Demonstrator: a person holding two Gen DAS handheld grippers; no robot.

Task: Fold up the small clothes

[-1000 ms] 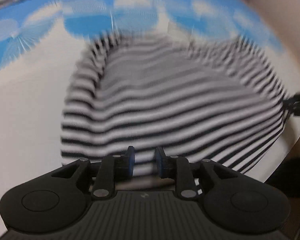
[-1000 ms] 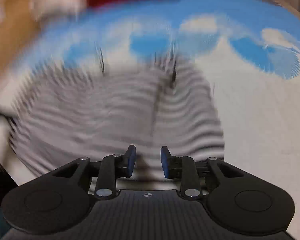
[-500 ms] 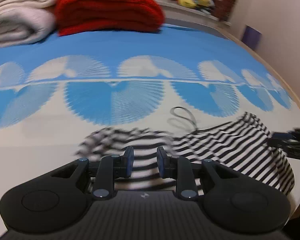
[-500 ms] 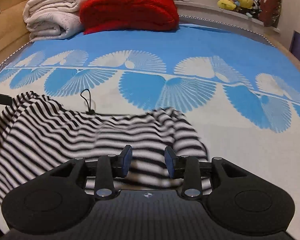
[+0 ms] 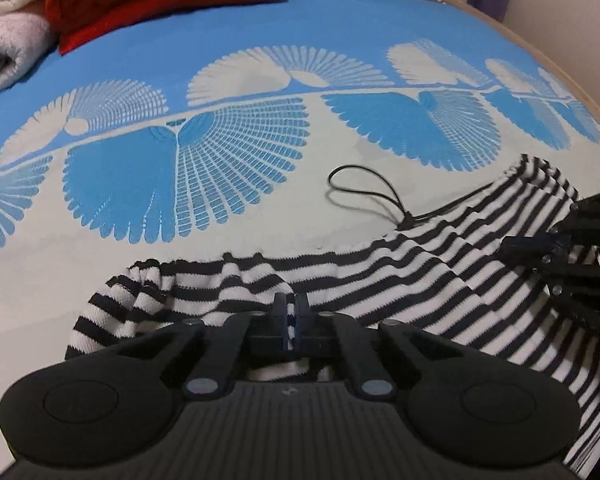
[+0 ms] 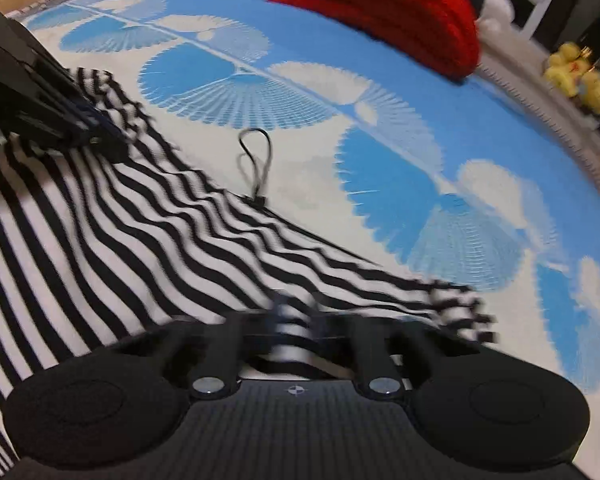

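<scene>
step: striped top [image 5: 440, 276] is pinched at both near corners, looks like the start of a fold | left gripper [image 5: 291, 312] and right gripper [image 6: 296, 320] both clamped on cloth | top sits lower frame on the bedspread [image 5: 228, 208], long axis running left-right, cord loop [image 5: 364, 196] pointing up-frame | next: probably both corners get carried together, evenly

- The left tongs [image 5: 290, 312] are seen as matte black plastic, with two slim fingers [image 5: 278, 310] lined in blue.
- Behind them, two rounded lobes are set beside a ribbed centre panel, each lobe marked with a shallow circular recess.
- Silver pivot screws are fitted on the linkage arms.
- The right tongs [image 6: 294, 320] are built alike, with a small cross-in-circle mark printed on the ribbed panel; their tips are blurred.
</scene>
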